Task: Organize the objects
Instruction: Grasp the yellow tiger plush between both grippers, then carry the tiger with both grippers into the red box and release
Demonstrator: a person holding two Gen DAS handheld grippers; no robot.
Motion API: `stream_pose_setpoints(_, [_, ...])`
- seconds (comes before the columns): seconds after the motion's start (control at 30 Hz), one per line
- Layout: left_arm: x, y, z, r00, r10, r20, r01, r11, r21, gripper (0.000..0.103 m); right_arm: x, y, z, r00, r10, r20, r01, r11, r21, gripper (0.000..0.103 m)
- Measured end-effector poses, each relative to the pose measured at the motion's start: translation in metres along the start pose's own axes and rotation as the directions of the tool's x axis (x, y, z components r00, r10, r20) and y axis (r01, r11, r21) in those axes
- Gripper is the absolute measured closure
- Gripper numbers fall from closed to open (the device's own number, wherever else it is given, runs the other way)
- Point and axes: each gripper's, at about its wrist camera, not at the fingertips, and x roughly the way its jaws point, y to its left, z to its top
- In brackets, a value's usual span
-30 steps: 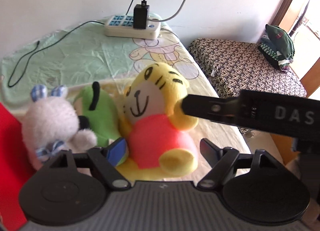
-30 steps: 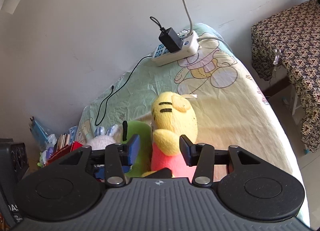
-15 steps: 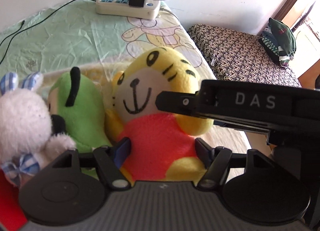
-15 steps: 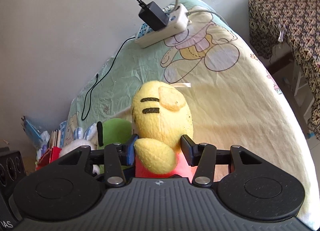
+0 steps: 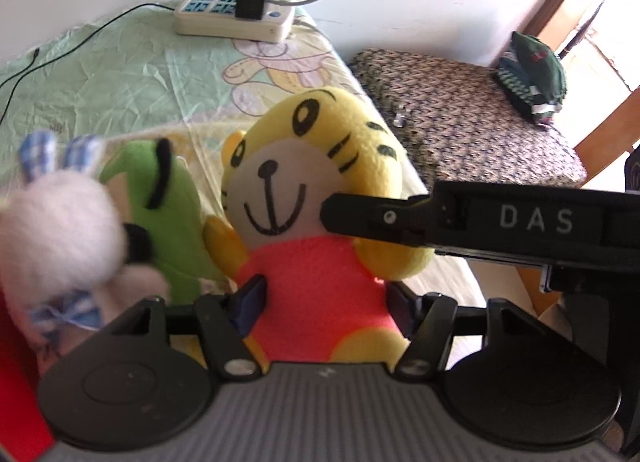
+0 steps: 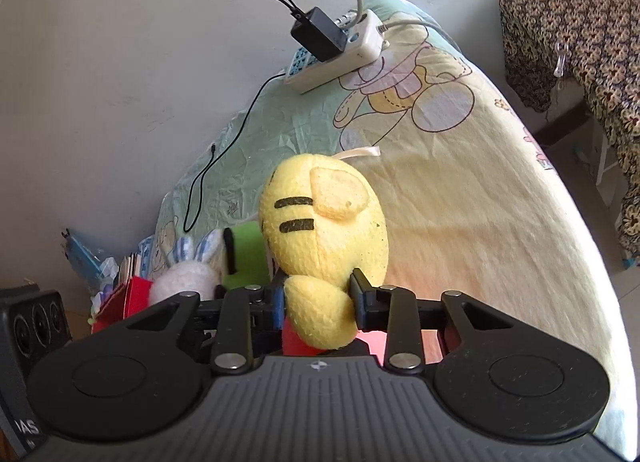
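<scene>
Left wrist view: the left gripper [image 5: 326,300] stands with its two black fingers set on either side of the red torso of a yellow plush tiger with black stripes and a cream face [image 5: 308,198], pads touching the fabric, so that it grasps the toy at the waist. The toy sits upright on a bed covered by a pale green and cream cartoon-print sheet [image 5: 120,78]. The right gripper [image 5: 352,218], a black bar lettered "DAS", enters from the right, its tip against the tiger's cheek and arm. Just beside the tiger on the left leans a green plush toy with a black stalk [image 5: 168,206], and beside that a blurred white fluffy plush rabbit with blue checked ears [image 5: 60,230]. A white power strip with a black adapter plugged in [image 5: 234,16] lies at the far edge of the bed, against the wall. A stool with a brown patterned cover [image 5: 460,110] stands well apart on the right, bearing a dark green folded cloth [image 5: 532,78]. Right wrist view: the right gripper [image 6: 318,300] is clenched on the tiger's [image 6: 324,222] yellow arm, which fills the gap between its fingers; the toy's head, seen from the side, rises above. The green plush [image 6: 246,254] and the rabbit [image 6: 188,274] lie to the left, behind them a red box [image 6: 132,296]; the power strip [image 6: 336,54] rests near the wall.
</scene>
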Motion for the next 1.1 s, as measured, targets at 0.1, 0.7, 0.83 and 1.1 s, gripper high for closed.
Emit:
stream_pose_setpoints(0.1, [-0.010, -0.009, -0.012, 1.000, -0.009, 0.013, 0.008, 1.000, 0.025, 0.038, -0.013, 0.004, -0.010, 1.000, -0.005, 0.015, 0.005, 1.000, -0.018, 0.070])
stream_pose_setpoints(0.7, [-0.071, -0.032, -0.085, 0.997, -0.048, 0.067, 0.040, 0.993, 0.114, 0.038, -0.066, 0.036, -0.077, 0.999, -0.014, 0.038, 0.018, 0.995, -0.098, 0.070])
stream_pose_setpoints(0.83, [-0.090, -0.023, -0.096, 0.994, -0.042, 0.098, 0.031, 0.993, 0.111, 0.038, -0.069, 0.056, -0.087, 0.999, 0.002, 0.040, 0.003, 0.992, -0.127, 0.070])
stream_pose_setpoints(1.1, [-0.141, 0.009, -0.106, 0.982, -0.047, 0.182, 0.029, 0.994, 0.101, 0.038, -0.070, 0.115, -0.106, 0.995, 0.046, 0.086, -0.027, 0.977, -0.211, 0.070])
